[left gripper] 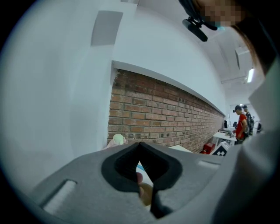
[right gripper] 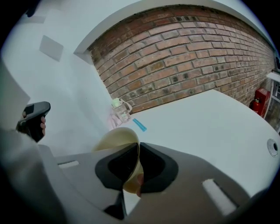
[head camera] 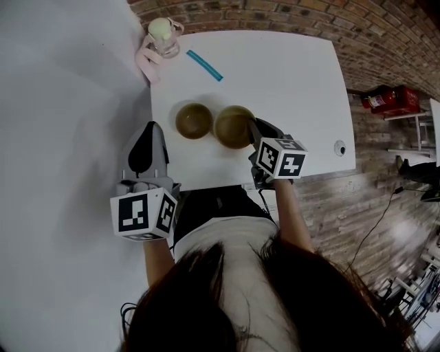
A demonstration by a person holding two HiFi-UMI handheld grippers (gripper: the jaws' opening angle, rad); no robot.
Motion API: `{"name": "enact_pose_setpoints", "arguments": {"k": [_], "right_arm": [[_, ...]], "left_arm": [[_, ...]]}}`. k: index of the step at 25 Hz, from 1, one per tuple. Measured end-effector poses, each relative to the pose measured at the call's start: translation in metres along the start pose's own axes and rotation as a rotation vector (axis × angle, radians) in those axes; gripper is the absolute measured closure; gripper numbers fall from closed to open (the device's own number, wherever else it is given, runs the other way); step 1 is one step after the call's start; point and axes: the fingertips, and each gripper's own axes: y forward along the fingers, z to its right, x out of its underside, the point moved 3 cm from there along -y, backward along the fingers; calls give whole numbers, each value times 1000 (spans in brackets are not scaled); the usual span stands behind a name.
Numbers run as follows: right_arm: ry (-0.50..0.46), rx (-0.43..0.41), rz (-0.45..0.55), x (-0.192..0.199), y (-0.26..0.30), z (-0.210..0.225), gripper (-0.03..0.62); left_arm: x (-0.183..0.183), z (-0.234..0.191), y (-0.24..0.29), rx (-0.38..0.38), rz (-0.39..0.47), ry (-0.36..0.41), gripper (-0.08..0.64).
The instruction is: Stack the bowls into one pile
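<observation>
Stack not started: left bowl [head camera: 193, 120] and right bowl [head camera: 232, 127] lie just beside each other on the surface [head camera: 295, 75], right gripper [head camera: 254, 126] jaws clamped on the right bowl's rim, left gripper [head camera: 152, 126] jaws closed, empty; lift and nesting remain.

a white table [head camera: 302, 82] stands by a brick wall [head camera: 275, 14]. at its far left corner a clear cup [head camera: 165, 45] holds a pale green ball [head camera: 159, 29], with pink cloth [head camera: 146, 58] beside it. a blue strip [head camera: 204, 64] lies near the far edge, and a round grommet [head camera: 339, 148] near the right edge.
</observation>
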Motion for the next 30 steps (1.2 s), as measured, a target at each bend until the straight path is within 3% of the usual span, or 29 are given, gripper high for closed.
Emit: {"name": "enact_pose_setpoints", "arguments": {"k": [30], "right_arm": [[-81, -126, -94, -4, 64, -60, 569]], "left_arm": [[3, -65, -21, -168, 5, -48, 560]]}}
